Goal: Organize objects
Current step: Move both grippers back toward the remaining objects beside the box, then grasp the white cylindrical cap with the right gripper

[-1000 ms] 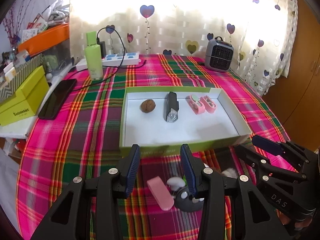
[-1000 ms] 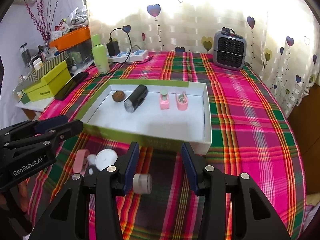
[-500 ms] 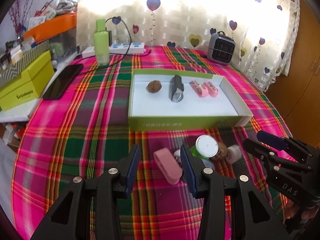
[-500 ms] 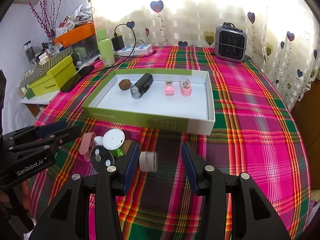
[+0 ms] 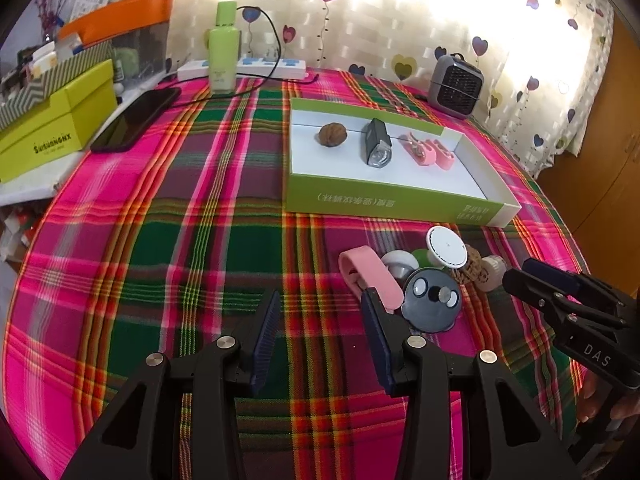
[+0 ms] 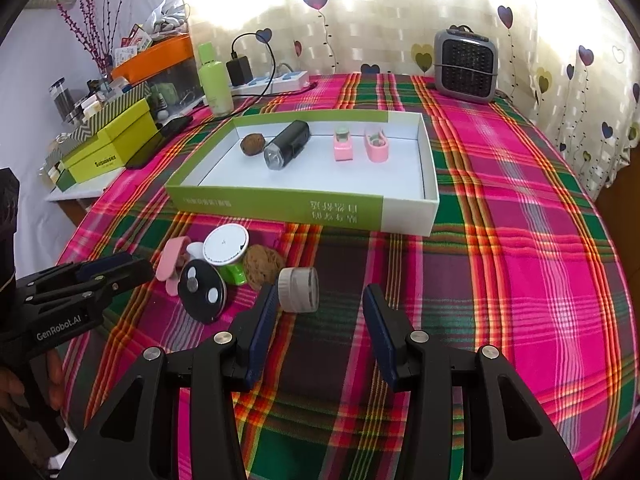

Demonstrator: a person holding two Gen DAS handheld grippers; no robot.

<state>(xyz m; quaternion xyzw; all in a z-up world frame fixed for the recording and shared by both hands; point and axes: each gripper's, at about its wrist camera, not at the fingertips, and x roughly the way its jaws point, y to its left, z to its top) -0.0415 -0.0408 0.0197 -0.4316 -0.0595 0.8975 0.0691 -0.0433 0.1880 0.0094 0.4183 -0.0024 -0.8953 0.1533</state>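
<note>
Both sets of tongs stand apart with nothing between them, hanging just short of a small heap of loose things on the plaid table (image 5: 168,240).

The left tongs (image 5: 318,316) have bare cloth between their fingers. Their right finger sits up against the near end of a pink strap (image 5: 370,276), and just to the right of that lies a dark round disc (image 5: 432,300).

The right tongs (image 6: 320,306) have a small clear jar with a white cap (image 6: 299,290) on its side just ahead of the gap, nearer their left finger. Farther to their left, the rest of the heap huddles together: a rough brown nut (image 6: 262,266), a white round lid on a green base (image 6: 226,246), and then the disc and strap.

Beyond the heap, straight ahead of both tongs, is the green-edged box (image 6: 280,202). In it, a walnut (image 6: 253,144), a black bike light (image 6: 288,150) and two pink pieces (image 6: 360,146) already lie in a row along its far side.

So I'd say the job is perhaps half done: four things boxed, about five or six still outside, and none in hand yet.
</note>
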